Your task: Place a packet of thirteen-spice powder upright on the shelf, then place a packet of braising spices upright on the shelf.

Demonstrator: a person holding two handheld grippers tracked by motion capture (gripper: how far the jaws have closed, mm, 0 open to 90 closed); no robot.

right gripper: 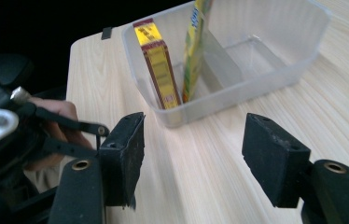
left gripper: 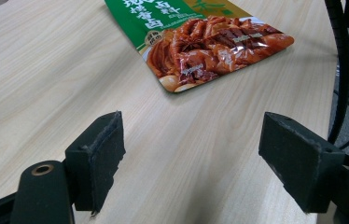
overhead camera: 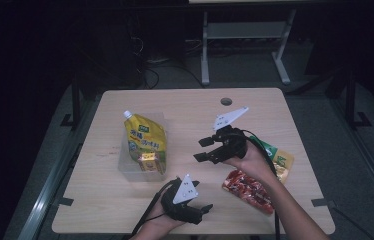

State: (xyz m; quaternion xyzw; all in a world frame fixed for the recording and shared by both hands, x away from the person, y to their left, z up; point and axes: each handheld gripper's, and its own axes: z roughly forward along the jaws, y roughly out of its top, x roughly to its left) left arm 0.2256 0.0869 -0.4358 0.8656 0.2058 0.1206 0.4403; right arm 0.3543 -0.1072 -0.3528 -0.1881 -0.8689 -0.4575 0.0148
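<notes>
Clear plastic bin (right gripper: 275, 70) on my bench (overhead camera: 185, 100) holds a yellow pouch (overhead camera: 145, 140) and small box (right gripper: 158, 70). Both my right gripper (overhead camera: 205, 149) and left gripper (overhead camera: 202, 209) have jaws wide, empty; red snack packet (left gripper: 210, 44) lies near the left.

A round cable hole (overhead camera: 226, 101) in the wooden table (overhead camera: 115, 205) lies just beyond the right claw (overhead camera: 202, 149); farther back (on dark floor) stand 2 grey frame legs (overhead camera: 205, 55).
</notes>
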